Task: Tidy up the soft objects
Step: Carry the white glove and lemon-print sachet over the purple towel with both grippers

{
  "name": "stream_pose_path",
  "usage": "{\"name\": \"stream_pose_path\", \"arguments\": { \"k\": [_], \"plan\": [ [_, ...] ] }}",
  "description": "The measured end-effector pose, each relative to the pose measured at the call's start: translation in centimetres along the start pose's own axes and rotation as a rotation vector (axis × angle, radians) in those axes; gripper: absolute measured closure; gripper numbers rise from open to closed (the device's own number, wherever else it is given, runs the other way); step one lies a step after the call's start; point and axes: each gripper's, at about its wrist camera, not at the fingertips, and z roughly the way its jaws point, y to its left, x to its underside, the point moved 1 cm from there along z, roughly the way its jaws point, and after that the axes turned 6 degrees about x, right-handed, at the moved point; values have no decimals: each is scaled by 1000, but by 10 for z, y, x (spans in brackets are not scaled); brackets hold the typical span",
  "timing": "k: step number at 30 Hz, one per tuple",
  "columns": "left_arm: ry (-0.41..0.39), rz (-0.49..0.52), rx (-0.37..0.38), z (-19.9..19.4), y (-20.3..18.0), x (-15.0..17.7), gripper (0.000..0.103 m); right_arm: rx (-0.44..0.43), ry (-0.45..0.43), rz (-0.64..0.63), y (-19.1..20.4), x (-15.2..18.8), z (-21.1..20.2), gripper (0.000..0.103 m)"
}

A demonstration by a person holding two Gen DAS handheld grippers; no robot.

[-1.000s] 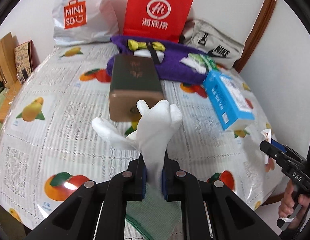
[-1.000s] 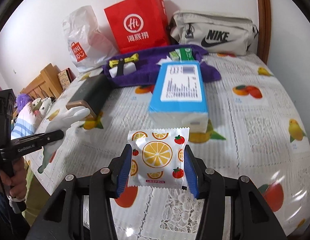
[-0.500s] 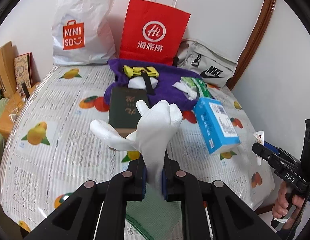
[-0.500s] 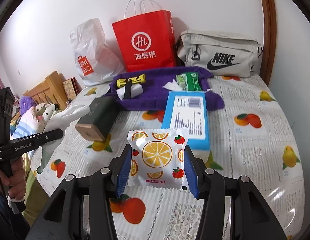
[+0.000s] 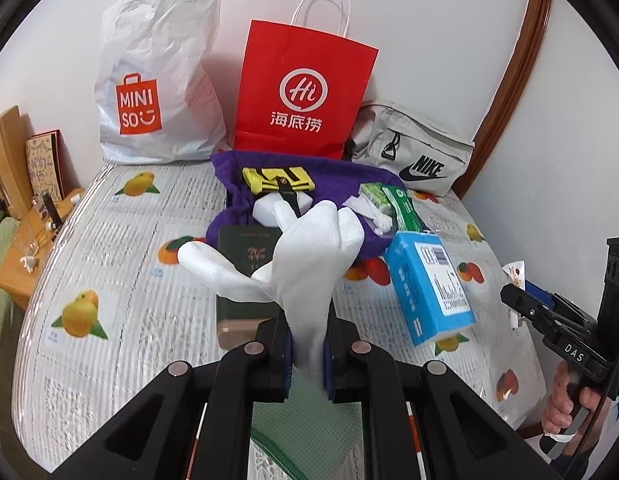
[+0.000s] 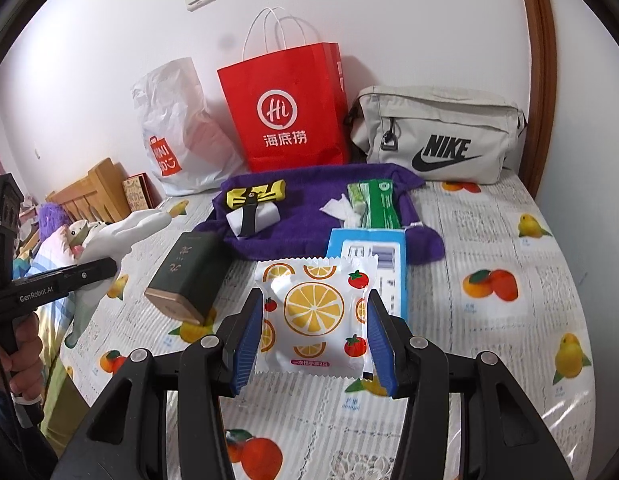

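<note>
My left gripper (image 5: 307,350) is shut on a white glove (image 5: 305,256), which stands up above the table with its fingers spread; the same glove (image 6: 125,230) shows at the left of the right wrist view. My right gripper (image 6: 315,330) is shut on a white packet printed with oranges and tomatoes (image 6: 315,312), held by its two side edges above the tablecloth. On the table lie a purple towel (image 5: 337,172), a yellow-and-black folded cloth (image 5: 275,180) over a white bundle, a green tissue pack (image 5: 401,206), a blue tissue box (image 5: 429,288) and a dark green box (image 5: 245,280).
Against the wall stand a white Miniso bag (image 5: 157,92), a red paper bag (image 5: 301,92) and a grey Nike pouch (image 5: 417,148). The fruit-print tablecloth (image 5: 121,272) covers the table. Wooden furniture (image 5: 13,168) stands at the left, and plush toys (image 6: 65,236) lie beyond the table's left edge.
Both grippers have risen and drawn back from the table with the glove and the packet held as before. The table items look smaller and farther, and more of the wall and bags shows.
</note>
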Motion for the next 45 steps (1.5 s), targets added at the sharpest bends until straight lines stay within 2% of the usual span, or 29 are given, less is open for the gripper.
{"name": "stream_pose_path", "arguments": {
  "k": [17,33,45],
  "plan": [
    [9,-10,-10,36,10,-41,92,29,-22,-19,-9,-42,27,54],
    [24,-7,-20,86,16,-86,92,40,-33,-60,-14,-86,74,54],
    [58,-1,-14,129,18,-120,91,11,-34,-116,0,-123,117,54]
  ]
}}
